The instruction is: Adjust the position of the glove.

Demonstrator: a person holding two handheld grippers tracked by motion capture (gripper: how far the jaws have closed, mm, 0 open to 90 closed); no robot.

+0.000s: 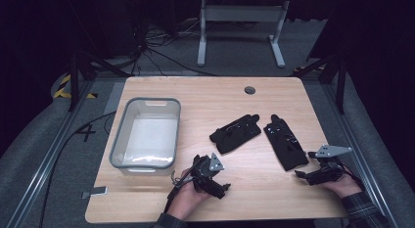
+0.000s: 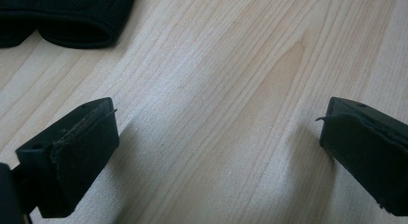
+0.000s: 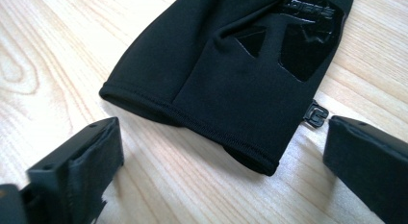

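Down on the wooden table (image 1: pixel 264 186), two black gloves lie side by side toward the right: the left glove (image 1: pixel 236 133) slants with its fingers up and to the right, and the right glove (image 1: pixel 285 142) slants with its fingers up and to the left; the two are near each other but apart. A grey plastic bin (image 1: pixel 117 140) with a pale inside stands on the left half of the table, well apart from the gloves. The left tongs (image 1: pixel 211 178), held in a hand (image 1: pixel 185 193), sit near the front edge just right of the bin's near corner; in the left gripper view the jaws stand wide apart over bare wood with nothing between them, a glove cuff (image 2: pixel 62 17) showing at the top left. The right tongs (image 1: pixel 320 175), held by a hand (image 1: pixel 345 185) with a plaid sleeve (image 1: pixel 364 211), rest just below the right glove's cuff (image 3: pixel 202 113); in the right gripper view the jaws gape wide, holding nothing, with the cuff lying just ahead of them and a small tab (image 3: pixel 317 113) near the right jaw.
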